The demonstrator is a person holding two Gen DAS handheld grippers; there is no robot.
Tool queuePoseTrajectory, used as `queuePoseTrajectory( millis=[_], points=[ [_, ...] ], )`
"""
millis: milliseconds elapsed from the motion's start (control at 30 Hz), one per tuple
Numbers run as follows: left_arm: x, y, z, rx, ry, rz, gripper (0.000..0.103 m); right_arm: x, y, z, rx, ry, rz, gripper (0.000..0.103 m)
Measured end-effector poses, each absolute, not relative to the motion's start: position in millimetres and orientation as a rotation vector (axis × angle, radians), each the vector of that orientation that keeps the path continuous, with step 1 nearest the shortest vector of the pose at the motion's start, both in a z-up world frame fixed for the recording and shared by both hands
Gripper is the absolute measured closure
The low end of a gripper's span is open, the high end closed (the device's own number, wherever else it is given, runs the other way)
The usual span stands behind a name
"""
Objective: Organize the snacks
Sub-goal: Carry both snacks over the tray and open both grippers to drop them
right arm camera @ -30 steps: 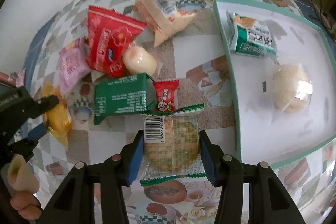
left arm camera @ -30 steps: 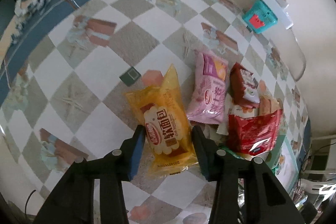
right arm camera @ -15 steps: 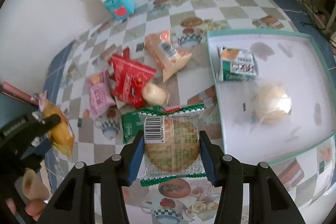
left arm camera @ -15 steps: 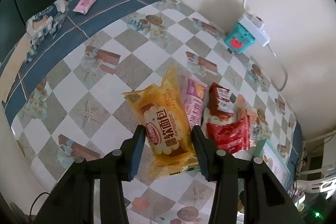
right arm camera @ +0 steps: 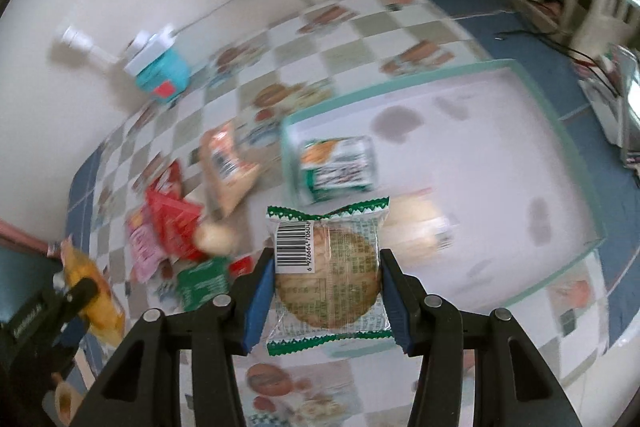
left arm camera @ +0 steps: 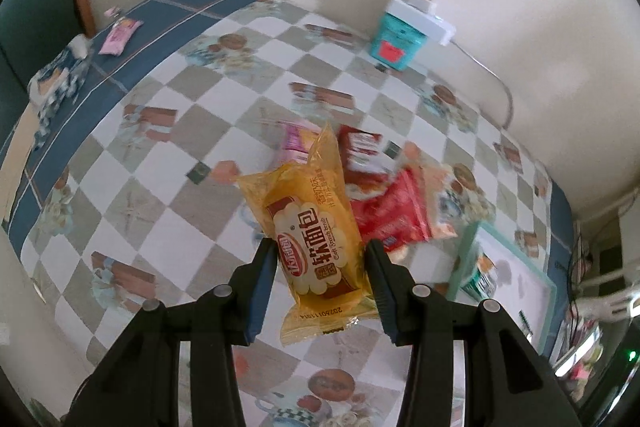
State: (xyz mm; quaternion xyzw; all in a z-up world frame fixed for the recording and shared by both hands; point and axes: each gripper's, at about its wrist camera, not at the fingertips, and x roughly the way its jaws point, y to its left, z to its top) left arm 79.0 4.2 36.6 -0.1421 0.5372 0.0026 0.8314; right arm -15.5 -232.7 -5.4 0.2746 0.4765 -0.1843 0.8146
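Since both packs are light, soft and crushable, your left claw [left arm camera: 318, 267] pinches the yellow bread pack [left arm camera: 316, 239] mid-body, and your right claw [right arm camera: 326, 287] clamps the round biscuit pack [right arm camera: 328, 279] by its edges.

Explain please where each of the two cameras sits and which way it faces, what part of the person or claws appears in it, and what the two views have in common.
Left wrist: sits on the left claw, looking steeply down at the checked tablecloth; its fingers grip a yellow bread packet.
Right wrist: sits on the right claw, looking down at the tray; its fingers grip a round biscuit packet; the left claw and a fingertip show at lower left.
Shared: yellow packet, snack pile, teal box, tray.
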Motion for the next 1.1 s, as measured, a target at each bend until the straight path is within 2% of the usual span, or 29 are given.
queuePoseTrajectory(
  millis=[667,1100],
  points=[
    [51.4,-165.1,48.6,-0.047,1.125,-0.282,0.056,-88.4,-370.6,-15.7,0.785,0.943,-0.660,0.050],
    [56.0,-240.5,26.4,0.068,1.165,-0.347,0.056,-79.6,-383.5,-30.9,0.781,0.975,-0.686,0.050]
  ],
)
